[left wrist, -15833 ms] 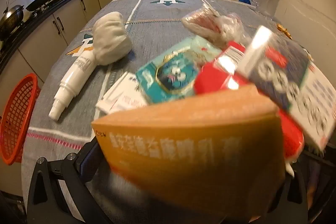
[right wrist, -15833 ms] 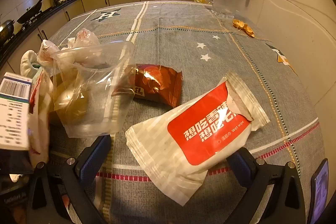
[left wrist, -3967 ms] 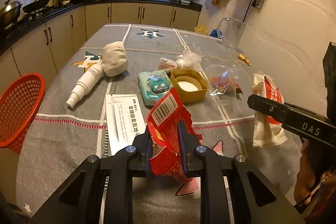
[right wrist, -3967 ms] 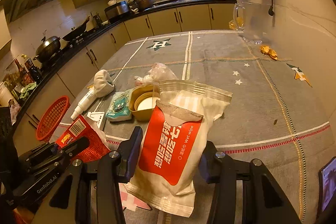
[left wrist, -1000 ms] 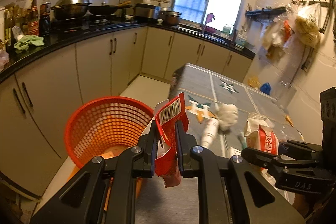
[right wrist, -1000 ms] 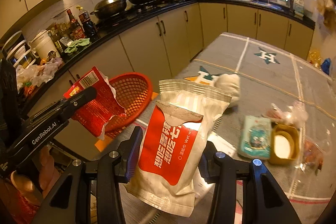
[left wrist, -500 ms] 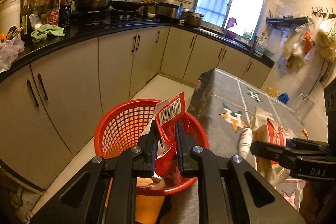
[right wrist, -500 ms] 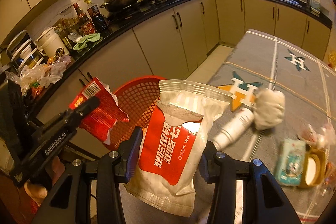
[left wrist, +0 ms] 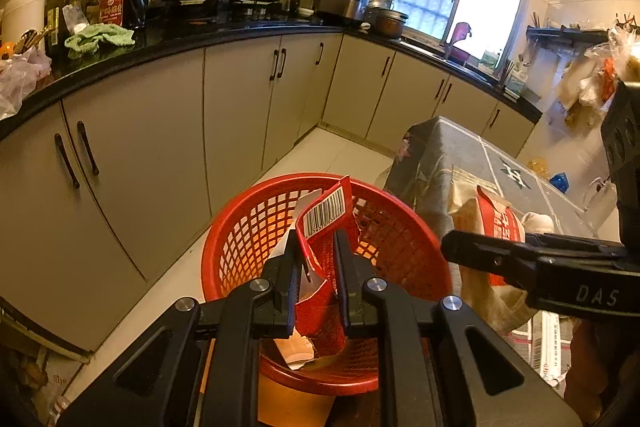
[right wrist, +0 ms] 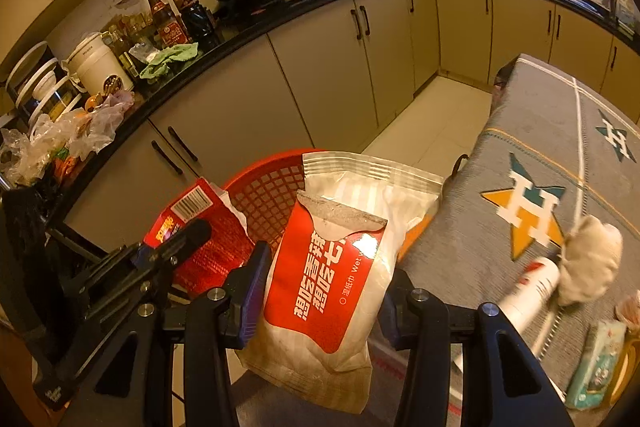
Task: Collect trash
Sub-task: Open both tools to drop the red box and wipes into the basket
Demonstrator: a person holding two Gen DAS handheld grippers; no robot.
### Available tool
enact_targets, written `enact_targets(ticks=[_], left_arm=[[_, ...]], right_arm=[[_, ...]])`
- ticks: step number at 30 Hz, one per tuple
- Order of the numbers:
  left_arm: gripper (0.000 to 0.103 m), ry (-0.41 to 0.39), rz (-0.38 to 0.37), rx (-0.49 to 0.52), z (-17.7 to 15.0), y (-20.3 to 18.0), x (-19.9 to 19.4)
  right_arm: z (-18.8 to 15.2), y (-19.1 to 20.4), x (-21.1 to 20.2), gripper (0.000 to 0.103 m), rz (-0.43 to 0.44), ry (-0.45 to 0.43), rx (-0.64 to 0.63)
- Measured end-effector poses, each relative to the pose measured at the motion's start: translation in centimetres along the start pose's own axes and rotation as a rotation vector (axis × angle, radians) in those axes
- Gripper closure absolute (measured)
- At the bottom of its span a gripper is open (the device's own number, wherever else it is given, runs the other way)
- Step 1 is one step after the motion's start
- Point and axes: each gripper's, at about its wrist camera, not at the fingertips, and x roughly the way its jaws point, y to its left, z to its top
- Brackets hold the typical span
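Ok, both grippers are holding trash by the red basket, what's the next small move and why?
Probably open the left gripper. Its red wrapper already hangs over the red basket, so it should drop inside. The right gripper grips the wet wipe pack nearer the rim, so it likely goes second.

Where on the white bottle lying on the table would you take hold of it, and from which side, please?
I would grip the white bottle across its round body near the middle, coming from above with the jaws square to its long axis. It lies flat on the table, and its far end sits against the white cloth bundle, so that end looks crowded.
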Motion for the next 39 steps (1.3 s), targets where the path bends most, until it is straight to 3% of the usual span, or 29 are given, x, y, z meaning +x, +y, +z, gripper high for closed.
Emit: enact_targets(ticks=[8, 12, 18, 26, 39], left_arm=[[0.088, 0.012, 0.006, -0.014, -0.2, 0.8, 0.8], [0.077, 0.018, 0.006, -0.028, -0.3, 1.1, 0.9], [0.071, 0.004, -0.003, -0.025, -0.4, 0.6, -0.1], [0.059, -0.023, -0.028, 0.031, -0.9, -2.8, -2.5], [0.058, 0.045, -0.103, 0.115, -3.7, -10.0, -2.7]], right_arm=[[0.6, -0.1, 1.7, 0.049, 0.010, 0.011, 0.020], [0.6, -0.1, 1.3, 0.048, 0.020, 0.001, 0.021], [-0.1, -0.7, -0.7, 0.048, 0.033, -0.024, 0.044], [-2.7, -1.3, -4.1, 0.046, -0.006, -0.060, 0.040], [-8.7, -7.3, -10.6, 0.046, -0.031, -0.113, 0.138]])
